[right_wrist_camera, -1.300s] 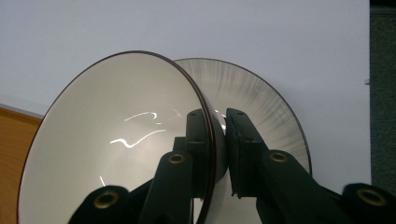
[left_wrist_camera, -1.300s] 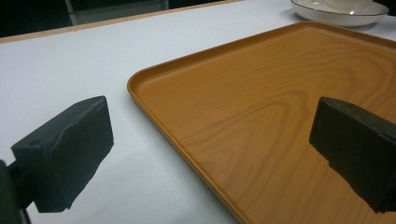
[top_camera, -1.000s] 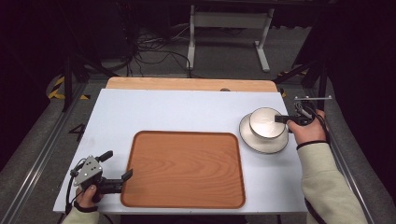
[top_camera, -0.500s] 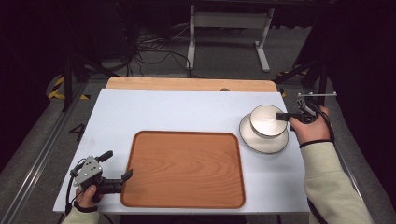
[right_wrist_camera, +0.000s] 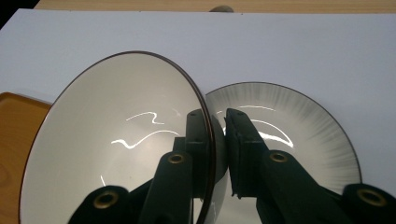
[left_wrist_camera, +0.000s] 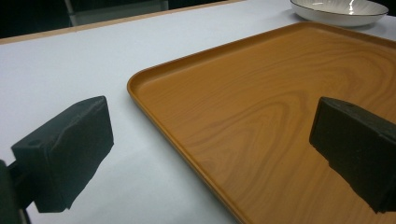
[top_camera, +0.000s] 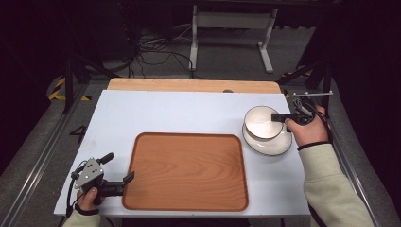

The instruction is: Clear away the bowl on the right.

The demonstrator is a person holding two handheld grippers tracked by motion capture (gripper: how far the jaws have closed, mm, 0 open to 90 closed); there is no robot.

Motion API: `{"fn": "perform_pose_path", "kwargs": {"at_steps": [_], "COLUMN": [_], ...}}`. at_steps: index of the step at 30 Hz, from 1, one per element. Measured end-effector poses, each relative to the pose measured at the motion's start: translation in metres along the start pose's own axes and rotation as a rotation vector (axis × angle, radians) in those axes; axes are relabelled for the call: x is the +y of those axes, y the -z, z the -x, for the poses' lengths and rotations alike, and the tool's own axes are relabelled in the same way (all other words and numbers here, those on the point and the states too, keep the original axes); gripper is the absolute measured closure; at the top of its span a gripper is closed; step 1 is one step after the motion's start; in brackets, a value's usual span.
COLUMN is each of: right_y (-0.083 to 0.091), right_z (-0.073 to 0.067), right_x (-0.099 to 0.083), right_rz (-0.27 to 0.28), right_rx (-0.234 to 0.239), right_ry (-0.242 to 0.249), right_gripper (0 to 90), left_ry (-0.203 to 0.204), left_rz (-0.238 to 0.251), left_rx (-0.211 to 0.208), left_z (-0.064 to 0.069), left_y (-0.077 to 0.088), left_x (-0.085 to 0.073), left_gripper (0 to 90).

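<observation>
1. The right hand-held gripper [top_camera: 280,117] is clamped on the rim of a white bowl [top_camera: 261,122]; in the right gripper view one jaw sits inside the bowl [right_wrist_camera: 116,140] wall and the other outside, pinching the dark-edged rim between them.
2. The bowl is tilted and appears lifted clear of the plate [top_camera: 279,144] beneath it, at the right side of the table [top_camera: 189,113]. In the right gripper view the plate [right_wrist_camera: 299,126] lies flat on the white surface behind the raised bowl.
3. The grasp therefore looks done, and the lift seems to be under way.
4. The wooden tray [top_camera: 187,171] in the middle of the table holds nothing. If the bowl is meant for it, the carry across and the set-down are both left.
5. The left hand-held gripper [top_camera: 118,169] rests at the near left corner of the table, jaws spread apart and holding nothing. One jaw hangs over the tray [left_wrist_camera: 261,116] edge and the other over the bare table, so it has not taken any part yet.
6. The plate has not been moved onto the tray either; whether it should follow cannot be told.
</observation>
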State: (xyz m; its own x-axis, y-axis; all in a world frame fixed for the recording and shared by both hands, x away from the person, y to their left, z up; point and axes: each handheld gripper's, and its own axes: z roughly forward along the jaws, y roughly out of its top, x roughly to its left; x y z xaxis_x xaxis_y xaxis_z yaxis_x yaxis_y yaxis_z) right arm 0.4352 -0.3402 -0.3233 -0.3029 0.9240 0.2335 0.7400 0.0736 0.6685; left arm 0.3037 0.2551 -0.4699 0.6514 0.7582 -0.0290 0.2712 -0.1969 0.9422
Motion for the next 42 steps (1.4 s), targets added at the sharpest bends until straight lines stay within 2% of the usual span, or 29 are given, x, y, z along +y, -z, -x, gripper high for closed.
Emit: {"fn": "perform_pose_path", "kwargs": {"at_steps": [2,4,10,12,18,24,30,32,33,38,42], "right_y": [-0.001,-0.002,-0.003,-0.004,-0.009,-0.014,-0.021,-0.022,-0.024,-0.028,-0.034], "right_z": [-0.013,-0.016,-0.041,-0.044,-0.069,-0.082,-0.101,-0.104,-0.109,-0.120,-0.135], "right_x": [0.002,0.003,0.008,0.009,0.013,0.015,0.017,0.017,0.018,0.019,0.019], "right_rz": [-0.004,-0.005,-0.015,-0.017,-0.037,-0.052,-0.072,-0.075,-0.082,-0.092,-0.107], "right_rx": [0.015,0.017,0.050,0.057,0.109,0.131,0.174,0.185,0.201,0.212,0.236], "right_ry": [0.020,0.021,0.059,0.067,0.103,0.109,0.118,0.118,0.125,0.141,0.159], "right_gripper": [79.9,79.9,79.8,79.8,79.9,79.8,79.9,79.9,79.9,79.9,79.9], "left_ry": [0.000,0.000,-0.003,-0.003,-0.004,-0.003,-0.001,-0.001,0.000,0.000,-0.001], "left_rz": [0.000,0.000,0.000,0.001,0.002,0.002,0.000,0.003,0.003,0.003,0.004], "left_rx": [0.000,0.000,-0.001,-0.002,-0.003,-0.003,-0.002,-0.003,-0.003,-0.003,-0.004], "left_z": [0.000,0.000,0.000,0.000,0.000,0.000,0.000,0.000,0.000,0.000,0.000], "left_y": [0.000,0.000,0.000,0.000,0.000,0.000,0.000,0.000,0.000,0.000,0.000], "left_x": [0.000,0.000,0.000,0.000,0.000,0.000,0.000,0.000,0.000,0.000,0.000], "left_gripper": [0.4,0.4,0.4,0.4,0.4,0.4,0.4,0.4,0.4,0.4,0.4]}}
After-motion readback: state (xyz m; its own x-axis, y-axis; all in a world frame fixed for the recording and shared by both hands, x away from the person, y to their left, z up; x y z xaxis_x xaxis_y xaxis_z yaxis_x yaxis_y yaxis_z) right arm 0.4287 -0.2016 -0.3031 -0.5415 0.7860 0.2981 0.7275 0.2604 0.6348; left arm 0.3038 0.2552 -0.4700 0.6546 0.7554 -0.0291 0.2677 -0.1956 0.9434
